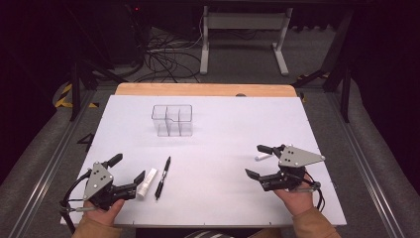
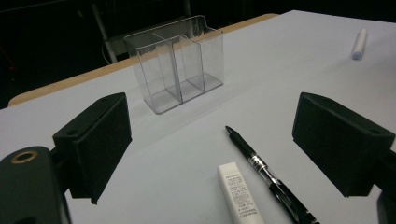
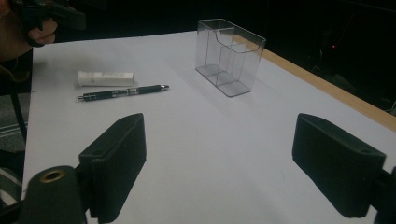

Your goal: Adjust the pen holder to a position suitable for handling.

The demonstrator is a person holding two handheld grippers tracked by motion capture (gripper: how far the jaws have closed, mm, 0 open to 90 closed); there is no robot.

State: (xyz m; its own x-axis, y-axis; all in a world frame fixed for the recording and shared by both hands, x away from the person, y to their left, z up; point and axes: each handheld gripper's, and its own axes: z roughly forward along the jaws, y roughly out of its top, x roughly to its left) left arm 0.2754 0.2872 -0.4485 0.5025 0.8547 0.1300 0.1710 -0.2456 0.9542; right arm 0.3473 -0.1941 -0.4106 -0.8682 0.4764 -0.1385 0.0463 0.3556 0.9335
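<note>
White bench [image 1: 213,198] top under dark surroundings. Nearest, the left gripper [image 1: 130,172] and right gripper [image 1: 256,160] both stand spread, holding nothing. Just beside the left gripper lie a white tube [image 1: 147,183] and black pen [image 1: 162,177]. Beyond the pen stands a clear organizer [image 1: 172,120].

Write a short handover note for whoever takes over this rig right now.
Left tool: open, holding nothing, beside the white tube.
Right tool: open, holding nothing, next to a small white stick.
Black pen lies right of the tube.
Clear compartmented organizer stands farther back, with nothing inside.
Done: nothing has been put in the organizer.
Left: probably pick up the tube, pen and stick and place them in it.
</note>
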